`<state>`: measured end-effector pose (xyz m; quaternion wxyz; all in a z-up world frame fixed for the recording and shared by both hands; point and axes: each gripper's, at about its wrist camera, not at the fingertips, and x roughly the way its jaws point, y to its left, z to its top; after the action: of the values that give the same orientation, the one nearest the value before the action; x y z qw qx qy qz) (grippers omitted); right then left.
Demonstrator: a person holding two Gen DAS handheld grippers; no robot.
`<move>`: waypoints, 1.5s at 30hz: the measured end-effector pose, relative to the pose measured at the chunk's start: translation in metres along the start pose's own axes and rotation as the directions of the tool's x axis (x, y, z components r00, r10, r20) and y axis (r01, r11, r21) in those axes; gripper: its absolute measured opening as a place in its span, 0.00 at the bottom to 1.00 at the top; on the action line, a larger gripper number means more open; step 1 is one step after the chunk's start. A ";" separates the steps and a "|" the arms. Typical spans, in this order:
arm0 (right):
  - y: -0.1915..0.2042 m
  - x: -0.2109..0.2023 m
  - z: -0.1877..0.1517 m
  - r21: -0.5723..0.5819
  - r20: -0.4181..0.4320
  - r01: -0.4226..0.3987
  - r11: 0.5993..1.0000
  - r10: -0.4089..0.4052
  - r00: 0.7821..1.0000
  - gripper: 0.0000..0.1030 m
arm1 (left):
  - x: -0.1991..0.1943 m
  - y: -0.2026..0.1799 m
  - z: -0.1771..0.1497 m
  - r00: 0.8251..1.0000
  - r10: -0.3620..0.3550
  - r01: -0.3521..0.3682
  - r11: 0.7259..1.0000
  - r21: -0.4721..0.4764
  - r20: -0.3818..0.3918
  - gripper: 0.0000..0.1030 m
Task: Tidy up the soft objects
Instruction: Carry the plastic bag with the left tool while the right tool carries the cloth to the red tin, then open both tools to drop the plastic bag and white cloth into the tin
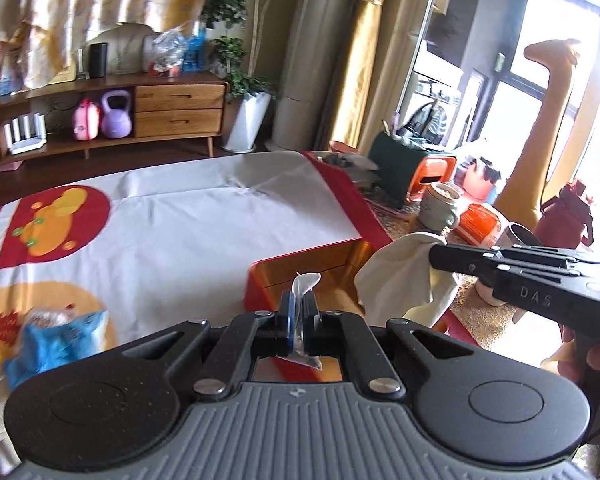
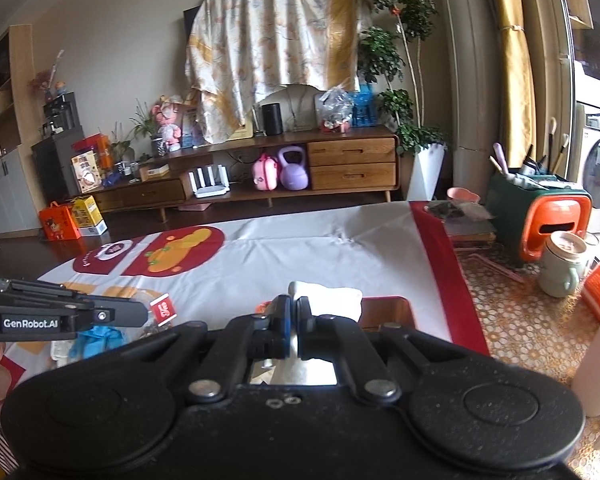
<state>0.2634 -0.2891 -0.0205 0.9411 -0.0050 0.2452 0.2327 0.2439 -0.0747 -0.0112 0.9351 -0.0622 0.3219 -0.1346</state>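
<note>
In the left wrist view my left gripper (image 1: 298,314) is shut on a thin clear plastic packet (image 1: 306,284) whose edge sticks up between the pads. The right wrist view shows this gripper (image 2: 142,314) at the left, with the packet's red label (image 2: 164,309) at its tip. My right gripper (image 2: 294,314) is shut on a white cloth (image 2: 330,296). From the left wrist view that gripper (image 1: 434,254) enters from the right with the cloth (image 1: 400,280) hanging from it. Both are held above an orange-brown box with a red rim (image 1: 316,264) at the table's near corner.
The table carries a white cover with red and orange prints (image 1: 204,232). A blue packet (image 1: 56,340) lies on it at the near left. On the floor to the right stand a pale mug (image 2: 562,268), an orange stool (image 2: 556,220) and a tall plush giraffe (image 1: 540,132). A wooden cabinet (image 2: 340,164) lines the far wall.
</note>
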 end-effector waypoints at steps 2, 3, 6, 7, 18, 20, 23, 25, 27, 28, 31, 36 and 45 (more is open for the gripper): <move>-0.008 0.002 -0.002 0.005 -0.005 0.007 1.000 -0.007 1.000 0.02 | 0.013 -0.008 0.005 1.000 -0.010 0.011 1.000 0.010 -0.006 0.04; -0.013 0.004 -0.003 0.007 -0.008 0.012 1.000 -0.012 1.000 0.02 | 0.019 -0.012 0.007 1.000 -0.014 0.014 1.000 0.014 -0.007 0.04; -0.024 0.009 -0.005 0.011 -0.018 0.021 1.000 -0.020 1.000 0.02 | 0.041 -0.020 0.013 0.999 -0.028 0.029 0.999 0.015 -0.023 0.04; -0.028 0.011 -0.006 0.013 -0.022 0.021 1.000 -0.021 1.000 0.02 | 0.048 -0.023 0.015 0.999 -0.027 0.027 0.999 0.018 -0.028 0.04; -0.050 0.033 -0.021 0.003 -0.075 0.012 1.000 -0.012 0.997 0.02 | 0.119 -0.033 0.022 0.994 -0.036 0.037 0.999 0.002 -0.101 0.04; -0.051 0.038 -0.025 -0.005 -0.088 0.009 1.000 -0.009 0.996 0.02 | 0.131 -0.035 0.022 0.992 -0.041 0.041 0.999 0.000 -0.116 0.04; -0.051 0.045 -0.030 -0.010 -0.106 0.001 1.000 -0.002 0.994 0.02 | 0.146 -0.037 0.022 0.991 -0.037 0.039 0.999 0.013 -0.132 0.04; -0.052 0.051 -0.032 -0.014 -0.118 -0.002 1.000 0.000 0.993 0.02 | 0.156 -0.038 0.022 0.990 -0.037 0.039 0.999 0.015 -0.139 0.04; -0.052 0.056 -0.035 -0.018 -0.130 0.000 1.000 -0.002 0.992 0.02 | 0.166 -0.039 0.022 0.988 -0.036 0.039 0.999 0.013 -0.151 0.04; -0.053 0.058 -0.037 -0.018 -0.136 0.000 1.000 -0.003 0.991 0.02 | 0.170 -0.040 0.021 0.987 -0.038 0.041 0.999 0.014 -0.154 0.04; -0.055 0.064 -0.044 -0.027 -0.159 0.008 1.000 -0.012 0.987 0.02 | 0.182 -0.043 0.020 0.985 -0.041 0.047 0.998 0.029 -0.169 0.04; -0.055 0.069 -0.052 -0.044 -0.193 0.007 0.999 -0.015 0.981 0.03 | 0.200 -0.044 0.016 0.977 -0.043 0.050 0.998 0.030 -0.208 0.04; -0.053 0.075 -0.061 -0.058 -0.238 0.009 0.998 -0.023 0.971 0.09 | 0.215 -0.041 0.013 0.967 -0.030 0.035 0.999 0.016 -0.252 0.04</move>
<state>0.3165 -0.3112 -0.1144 0.9061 -0.0618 0.3499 0.2295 0.4059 -0.1758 -0.1190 0.8850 -0.0401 0.4355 -0.1599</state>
